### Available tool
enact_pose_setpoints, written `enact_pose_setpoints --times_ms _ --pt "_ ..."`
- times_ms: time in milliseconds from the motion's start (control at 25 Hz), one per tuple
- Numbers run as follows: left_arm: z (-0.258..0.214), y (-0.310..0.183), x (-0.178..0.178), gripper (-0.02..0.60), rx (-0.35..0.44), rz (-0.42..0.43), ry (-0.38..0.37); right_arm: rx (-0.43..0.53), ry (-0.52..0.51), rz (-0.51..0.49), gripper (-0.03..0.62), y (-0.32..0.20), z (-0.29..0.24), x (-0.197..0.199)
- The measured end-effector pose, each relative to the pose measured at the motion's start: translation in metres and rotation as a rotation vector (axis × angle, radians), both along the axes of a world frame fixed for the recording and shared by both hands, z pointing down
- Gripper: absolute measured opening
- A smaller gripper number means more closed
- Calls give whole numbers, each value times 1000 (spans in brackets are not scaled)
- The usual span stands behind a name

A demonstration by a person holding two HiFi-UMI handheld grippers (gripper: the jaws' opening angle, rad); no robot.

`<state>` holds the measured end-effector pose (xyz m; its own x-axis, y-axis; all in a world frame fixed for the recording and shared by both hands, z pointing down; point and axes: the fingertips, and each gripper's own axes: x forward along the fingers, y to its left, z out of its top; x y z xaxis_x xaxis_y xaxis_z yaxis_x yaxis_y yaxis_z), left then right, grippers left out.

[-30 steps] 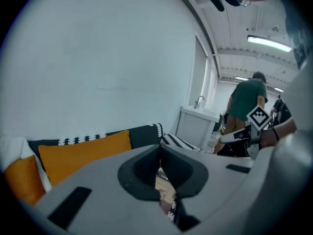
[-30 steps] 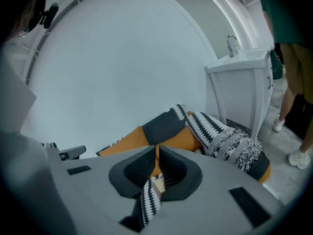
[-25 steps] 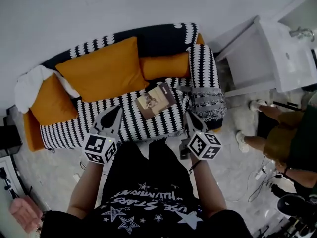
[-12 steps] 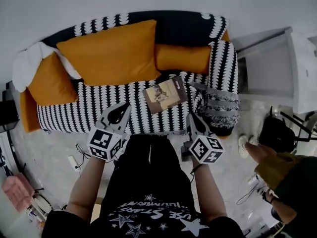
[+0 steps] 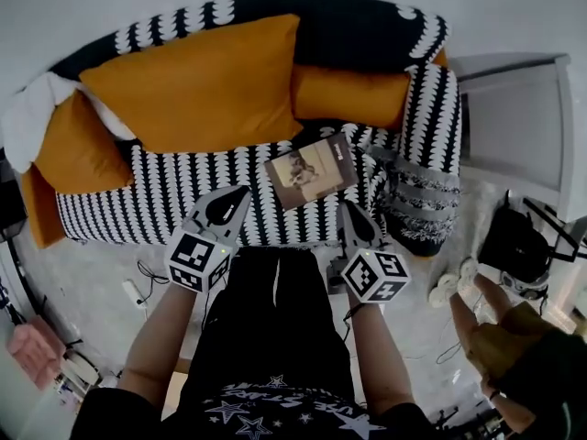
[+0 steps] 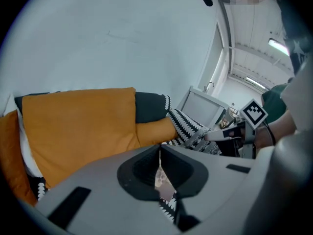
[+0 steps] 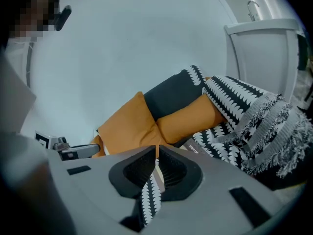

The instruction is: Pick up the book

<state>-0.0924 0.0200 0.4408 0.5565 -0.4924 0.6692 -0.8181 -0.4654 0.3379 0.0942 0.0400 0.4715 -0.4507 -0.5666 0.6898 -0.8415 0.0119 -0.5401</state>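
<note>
The book (image 5: 312, 170) lay face up and slightly askew on the seat of a sofa (image 5: 174, 195) covered in black-and-white patterned fabric, toward the right end, just in front of a small orange bolster cushion (image 5: 350, 96) and beside a fringed throw (image 5: 415, 202) draped over the armrest. A large orange cushion (image 5: 197, 85) leaned against the backrest to the left of the book. Both grippers hung in front of the sofa's front edge, pointing toward the seat. The left gripper (image 5: 229, 207) had its jaws pressed together with nothing between them, and its tips sat below and to the left of the book, clearly apart from it. The right gripper (image 5: 351, 218) was likewise closed and empty, its tips just short of the book's lower right corner without touching it. The book therefore lay beyond and between the two sets of tips, nearer the right one. In the left gripper view, a sliver of the book's cover showed through the thin slit behind the closed tips. Another person's hand (image 5: 491, 337) appeared at the lower right.
</note>
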Motion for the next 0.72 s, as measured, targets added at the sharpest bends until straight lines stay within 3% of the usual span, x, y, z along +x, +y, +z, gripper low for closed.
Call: enact_pose_setpoints --times_ms 320,640,720 --pt "42 8 17 9 -56 88 12 -28 1 15 35 9 36 3" --pt "68 9 27 11 -12 118 -21 -8 -24 24 35 19 67 9" --pt "81 10 28 54 -27 134 -20 -9 -27 24 35 20 75 7"
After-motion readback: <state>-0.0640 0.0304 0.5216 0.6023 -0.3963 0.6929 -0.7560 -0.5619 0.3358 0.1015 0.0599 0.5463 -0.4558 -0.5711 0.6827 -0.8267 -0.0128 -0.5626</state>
